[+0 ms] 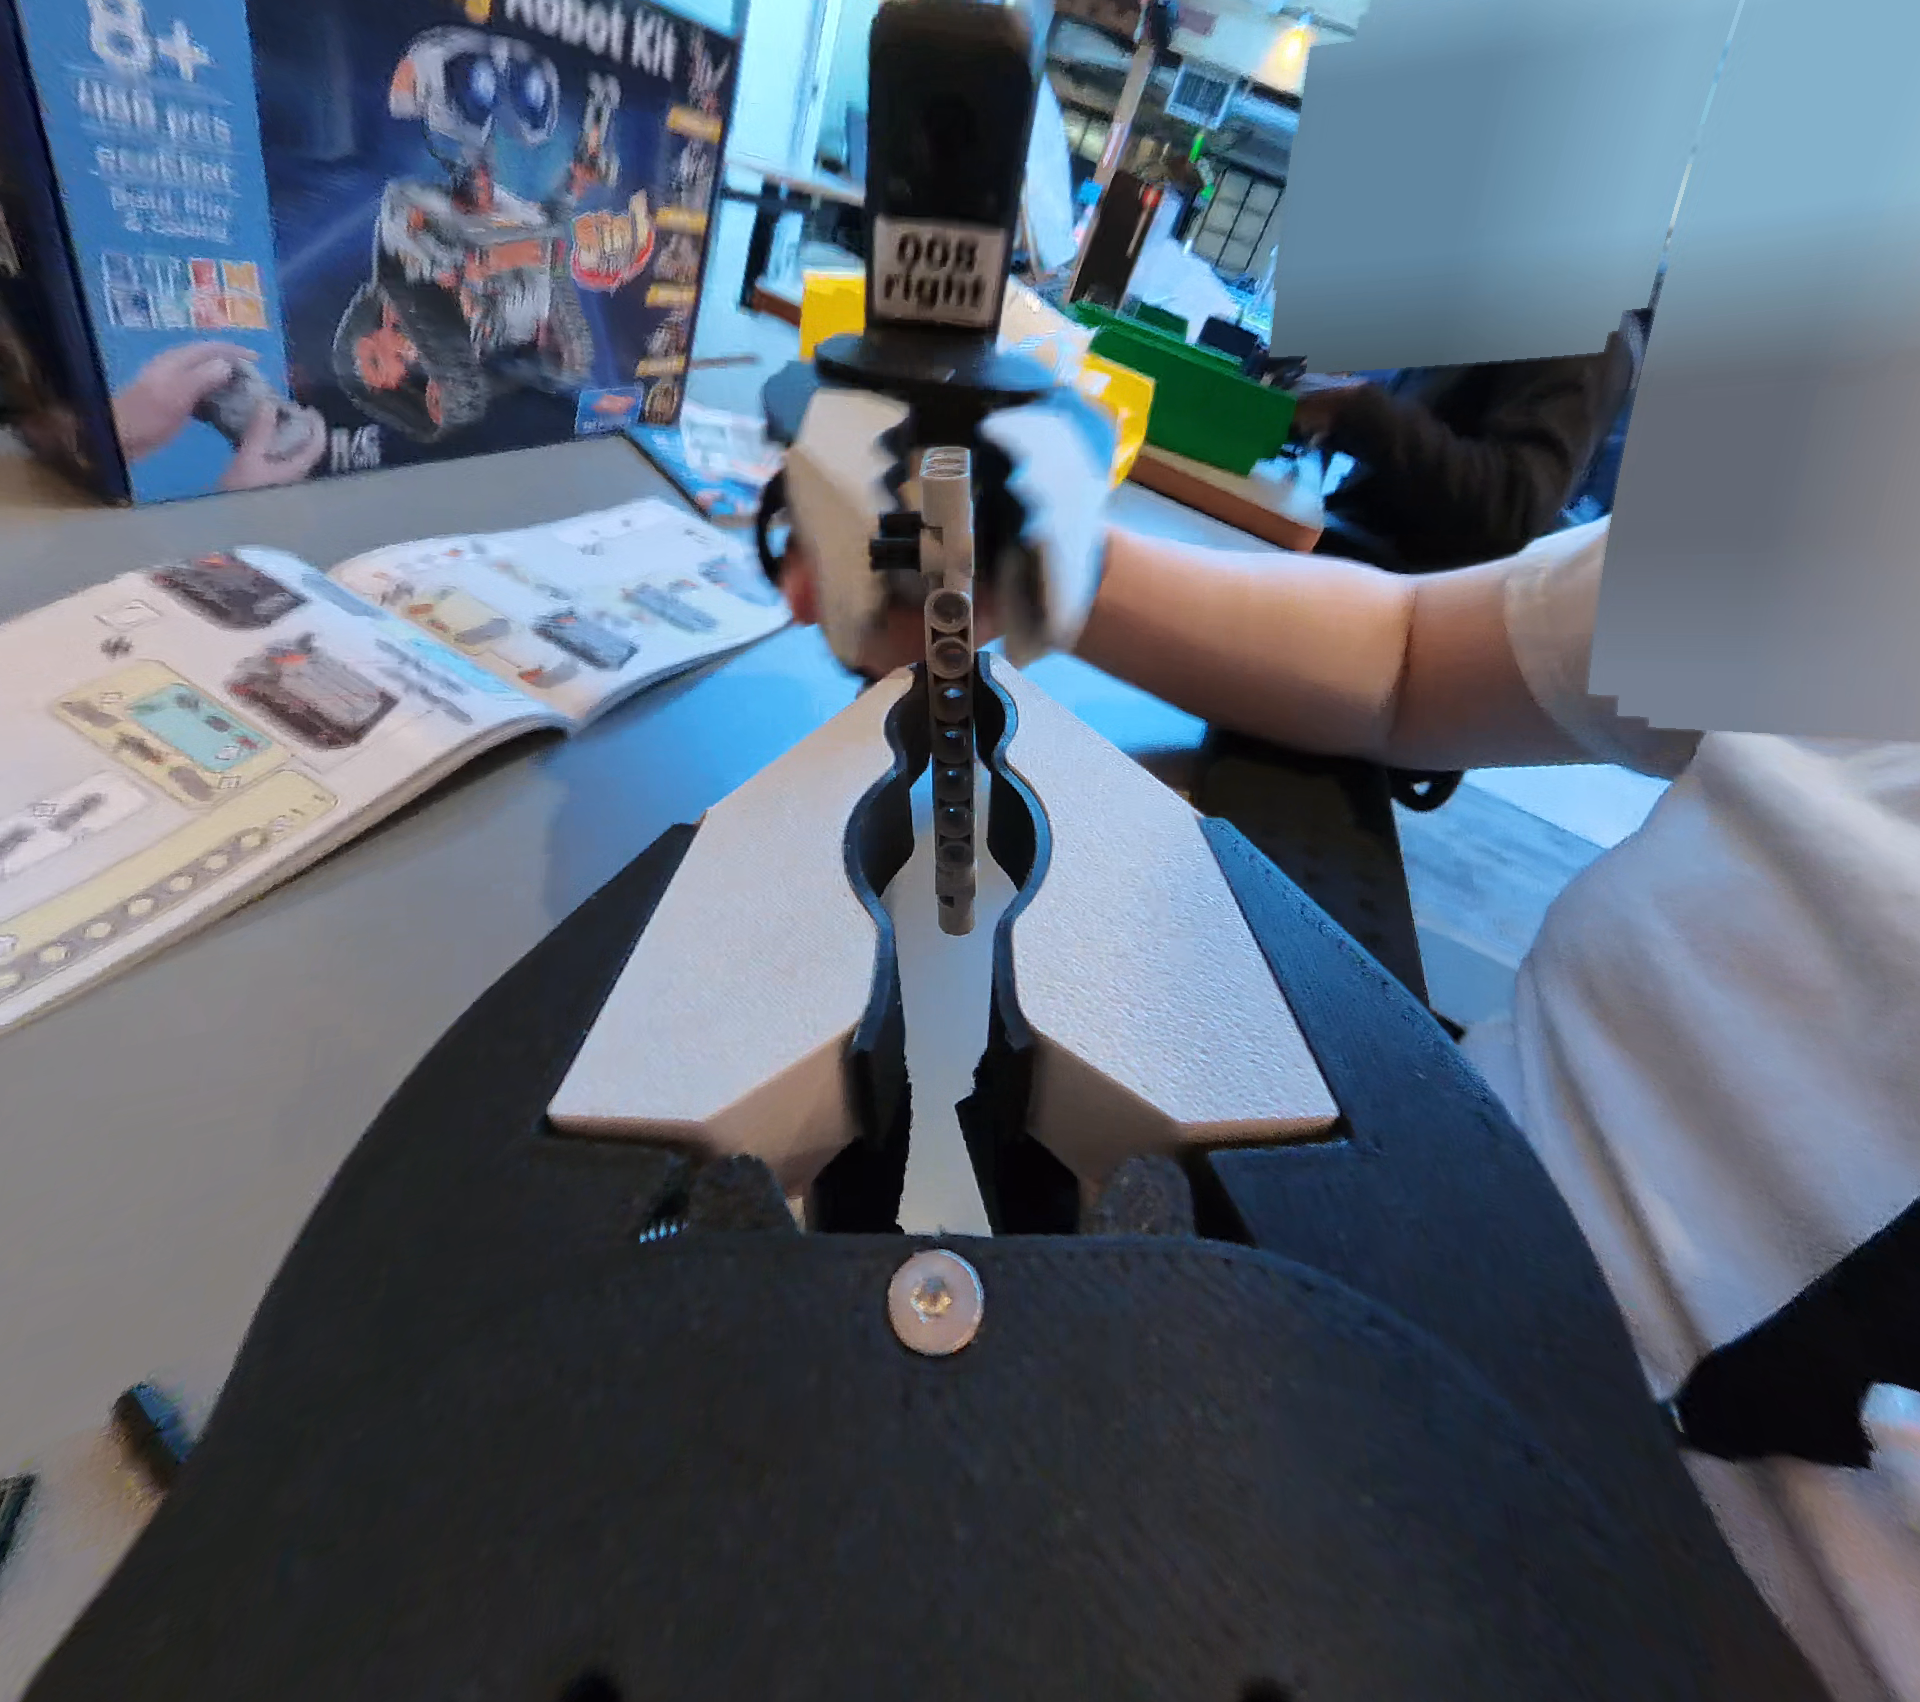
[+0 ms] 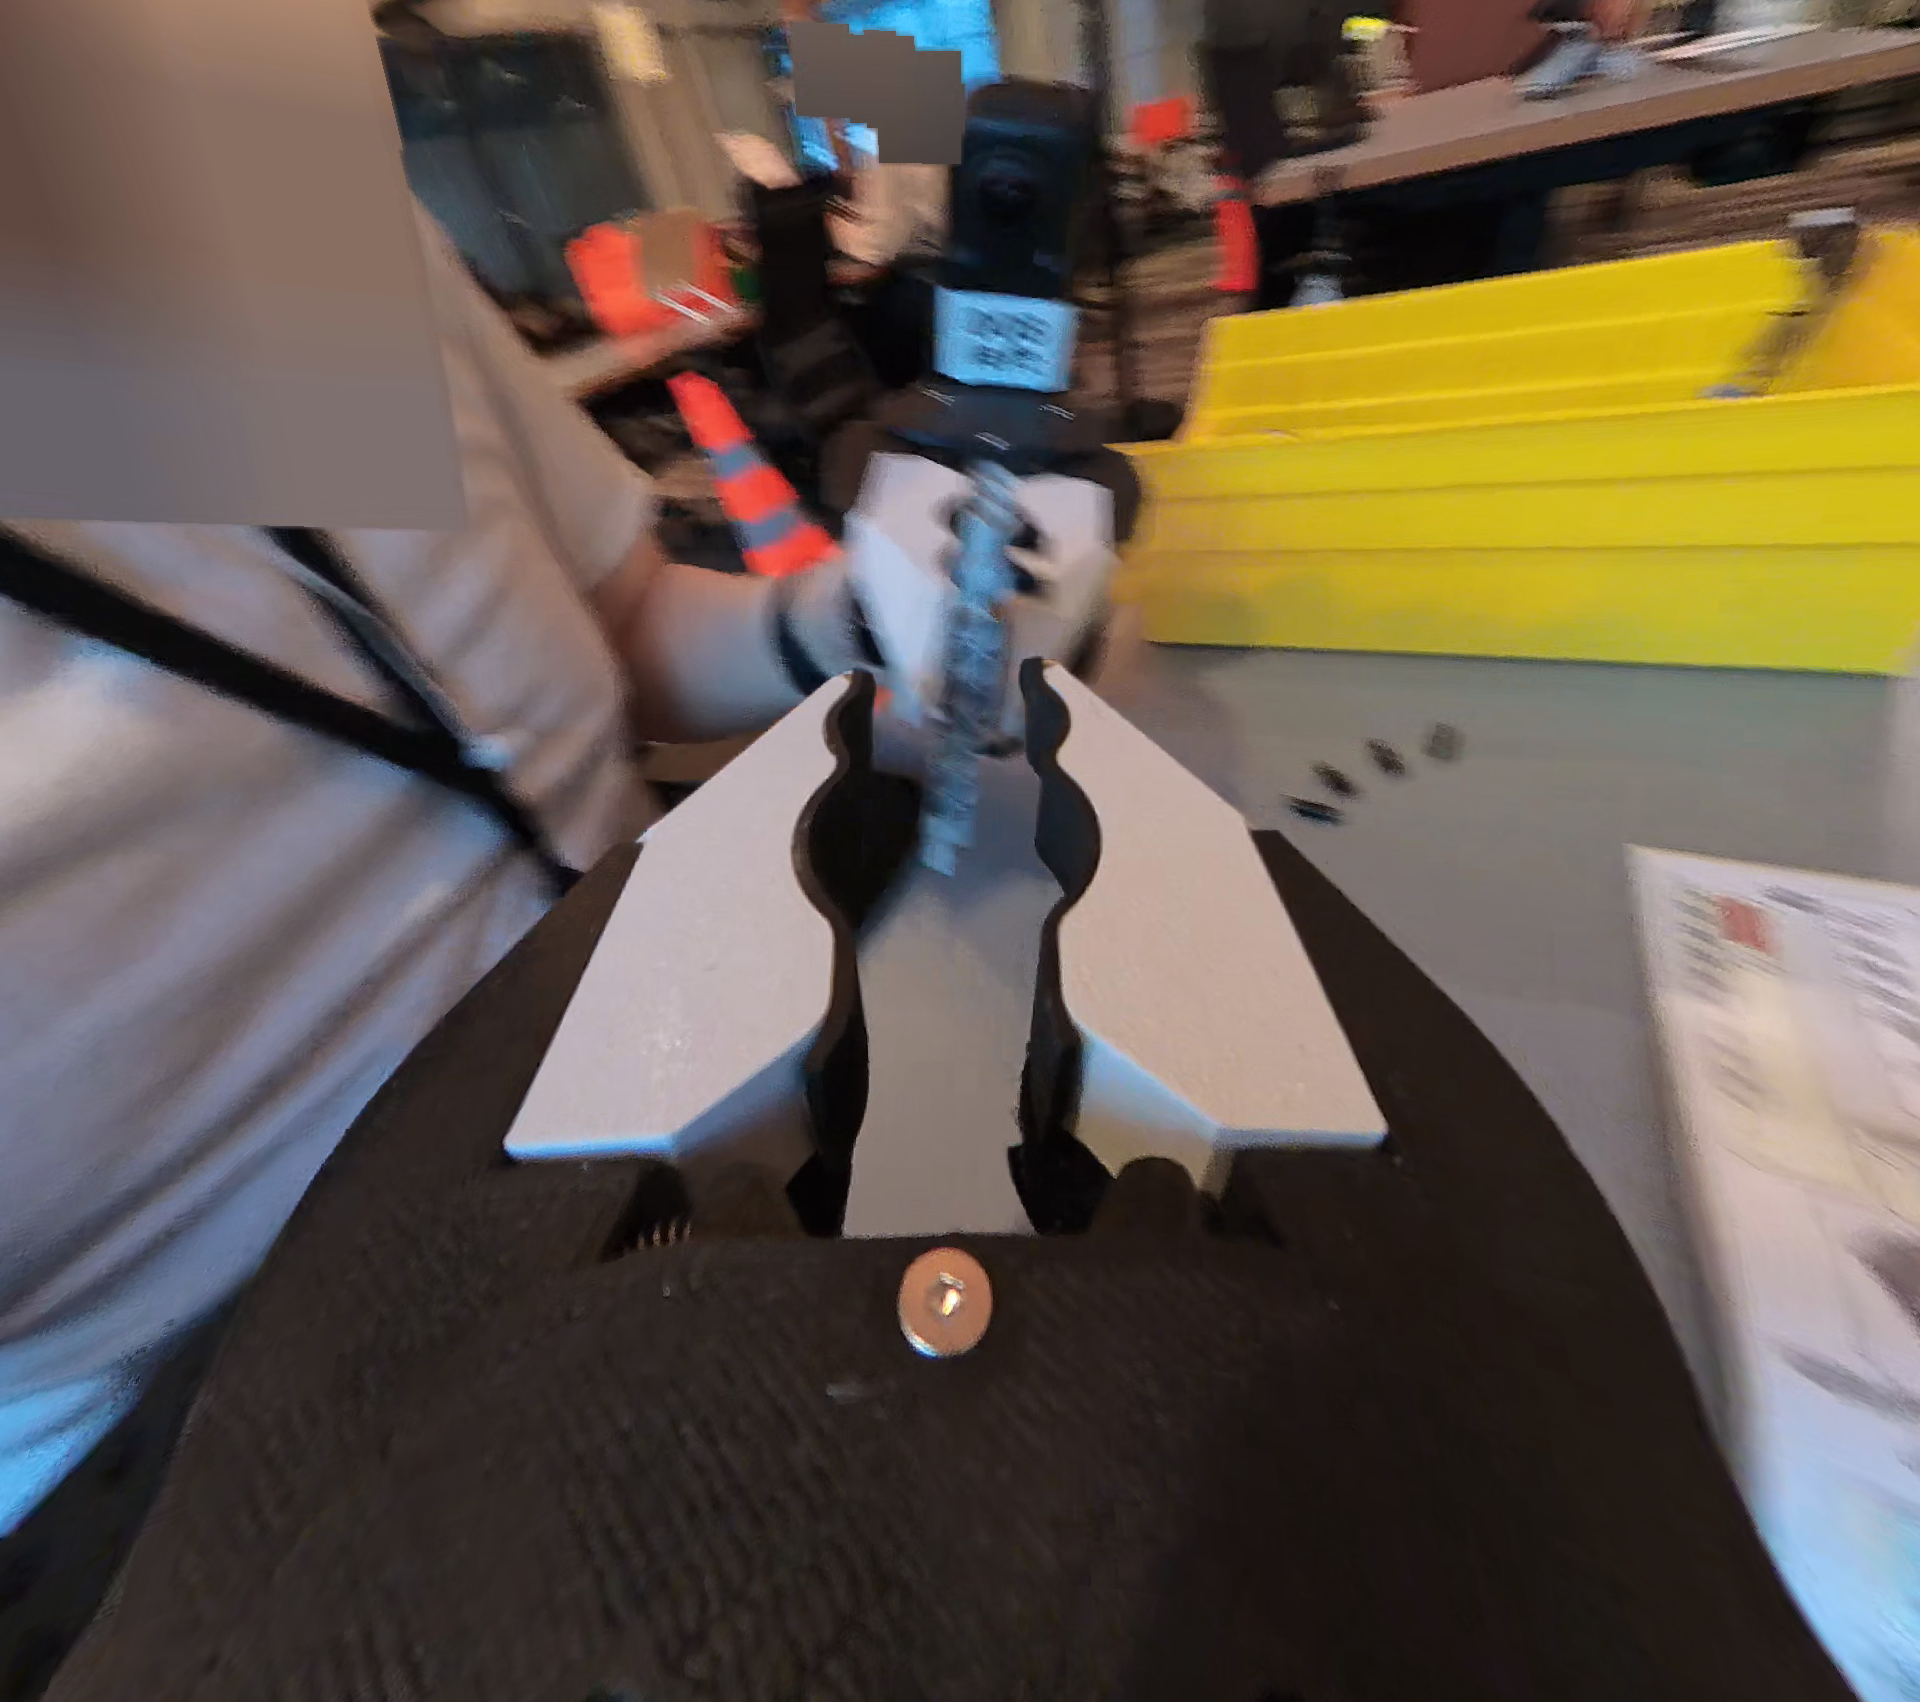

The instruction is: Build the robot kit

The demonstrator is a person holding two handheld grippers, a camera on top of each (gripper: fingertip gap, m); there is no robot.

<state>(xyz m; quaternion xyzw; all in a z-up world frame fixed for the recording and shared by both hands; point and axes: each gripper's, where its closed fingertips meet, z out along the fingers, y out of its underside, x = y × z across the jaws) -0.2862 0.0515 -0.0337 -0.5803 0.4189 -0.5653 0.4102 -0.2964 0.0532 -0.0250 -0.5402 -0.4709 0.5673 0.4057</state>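
My left gripper is shut on a long grey beam with holes, held edge-on above the grey table. The beam's far end carries black pins and reaches between the fingers of my right gripper, which faces the left one. In the right wrist view, my right gripper is open, its fingertips standing on either side of the blurred beam without clamping it. Beyond it, the left gripper holds the beam's other end.
A building-kit box stands at the back left, with an open instruction booklet in front of it. A few small black pieces lie on the table. Yellow bins and an orange cone stand behind. A person's arm reaches in from the right.
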